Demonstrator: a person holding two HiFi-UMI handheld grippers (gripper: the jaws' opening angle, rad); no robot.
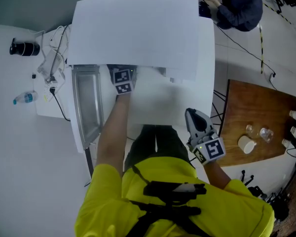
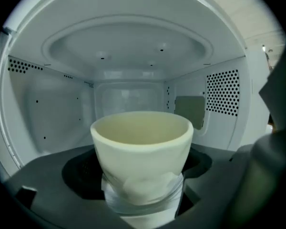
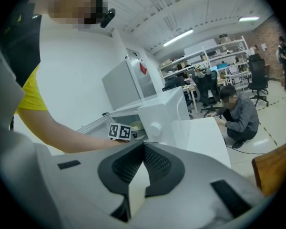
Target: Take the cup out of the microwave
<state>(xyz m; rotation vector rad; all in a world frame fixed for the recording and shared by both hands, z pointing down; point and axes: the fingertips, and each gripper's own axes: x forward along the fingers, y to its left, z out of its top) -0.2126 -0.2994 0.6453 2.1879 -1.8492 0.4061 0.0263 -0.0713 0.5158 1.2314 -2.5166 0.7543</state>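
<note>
The white microwave (image 1: 138, 31) stands with its door (image 1: 86, 107) swung open to the left. My left gripper (image 1: 122, 81) reaches into the cavity, and only its marker cube shows in the head view. In the left gripper view a cream cup (image 2: 142, 147) stands upright on a clear glass base (image 2: 143, 202). It sits between the dark jaws of the left gripper (image 2: 142, 180), which stand wide with gaps on both sides. My right gripper (image 1: 192, 116) hangs in front of the microwave's right part, its fingertips together and holding nothing (image 3: 143, 147).
A wooden table (image 1: 266, 107) at the right carries a white cup (image 1: 246, 144) and small glasses (image 1: 265, 134). A person (image 1: 239, 6) crouches behind the microwave. Cables, a bottle (image 1: 24, 98) and a black cylinder (image 1: 23, 48) lie on the white surface at the left.
</note>
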